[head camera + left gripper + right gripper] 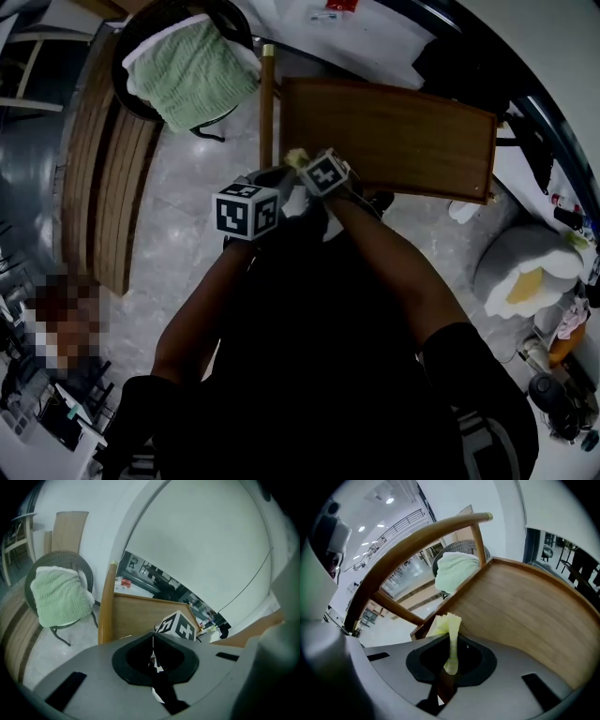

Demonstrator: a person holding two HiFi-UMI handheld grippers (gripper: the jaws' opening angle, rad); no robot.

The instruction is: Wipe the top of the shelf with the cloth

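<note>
right hand-held gripper [451, 644] pinches yellow cloth [449, 622] near shelf [525, 616], left hand-held gripper [153, 654] pressed together.

Black top [328, 375]; grey left gripper [153, 638], right gripper [451, 637], black-rimmed; black-white marker cubes [246, 211].

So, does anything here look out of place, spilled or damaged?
Nothing is spilled or damaged. The only oddity: the yellow cloth is bunched into a thin strip in the jaws of the right gripper, so little of it sticks out to wipe the shelf.
</note>
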